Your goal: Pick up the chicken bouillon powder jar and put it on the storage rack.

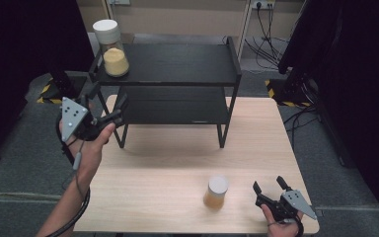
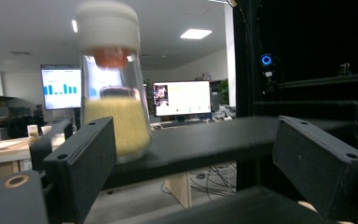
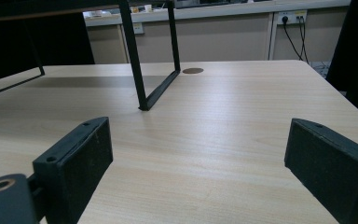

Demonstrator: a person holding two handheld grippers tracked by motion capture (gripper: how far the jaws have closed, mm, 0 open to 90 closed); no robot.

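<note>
Nearby, black shelf [image 1: 177, 64] (blurred, seemingly grain-filled jar [image 1: 111, 48] atop), table jar [image 1: 216, 192].

A light wooden bench [image 1: 177, 163] holds a black two-level shelf [image 1: 177, 64] and a small white-lidded jar [image 1: 216, 192], just left of the right jaws. A tall jar of yellow grains [image 1: 110, 48] stands on the shelf's top, ahead of the left jaws.

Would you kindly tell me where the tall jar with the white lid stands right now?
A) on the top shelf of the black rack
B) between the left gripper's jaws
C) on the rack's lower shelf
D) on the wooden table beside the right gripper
A: the tall jar stands at the left end of the black rack top shelf, apart from both grippers.
</note>
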